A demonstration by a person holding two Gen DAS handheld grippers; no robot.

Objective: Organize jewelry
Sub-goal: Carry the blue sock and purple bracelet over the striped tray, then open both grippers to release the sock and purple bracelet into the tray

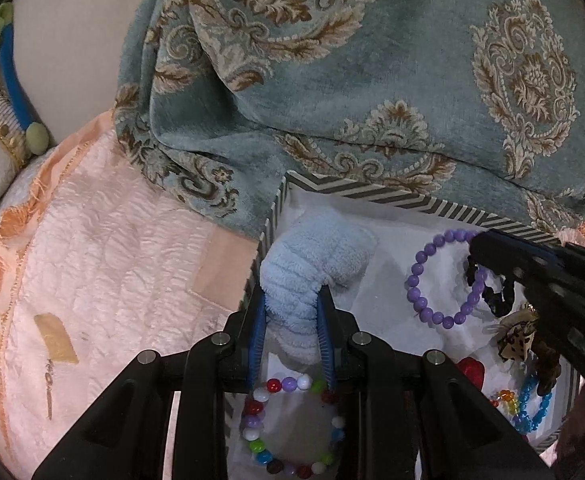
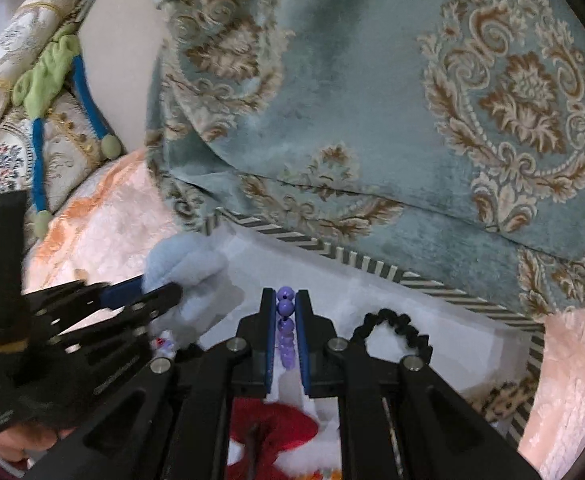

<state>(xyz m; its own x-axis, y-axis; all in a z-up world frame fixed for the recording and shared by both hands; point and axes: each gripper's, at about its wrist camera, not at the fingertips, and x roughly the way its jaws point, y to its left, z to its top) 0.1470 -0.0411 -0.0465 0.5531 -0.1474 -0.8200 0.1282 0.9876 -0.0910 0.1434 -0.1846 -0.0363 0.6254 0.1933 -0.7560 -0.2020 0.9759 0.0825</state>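
A white-lined box with a striped rim (image 1: 372,194) (image 2: 372,266) lies on a peach cover. My left gripper (image 1: 292,294) (image 2: 160,292) is shut on a light blue fluffy scrunchie (image 1: 316,256) (image 2: 188,264) over the box's left end. My right gripper (image 2: 285,304) (image 1: 477,242) is shut on a purple bead bracelet (image 2: 285,308) (image 1: 412,280), which hangs in a ring over the box. In the box lie a black scrunchie (image 1: 496,300) (image 2: 396,328), a many-coloured bead bracelet (image 1: 288,383), a red piece (image 1: 472,372) (image 2: 276,424), a leopard-print bow (image 1: 516,340) and a blue bead bracelet (image 1: 532,400).
A teal cushion with brown and cream damask (image 1: 372,80) (image 2: 372,100) presses against the box's far rim. The peach bedspread (image 1: 92,260) (image 2: 104,232) spreads to the left. A blue and green soft item (image 1: 16,88) (image 2: 52,76) lies on pale pillows at the far left.
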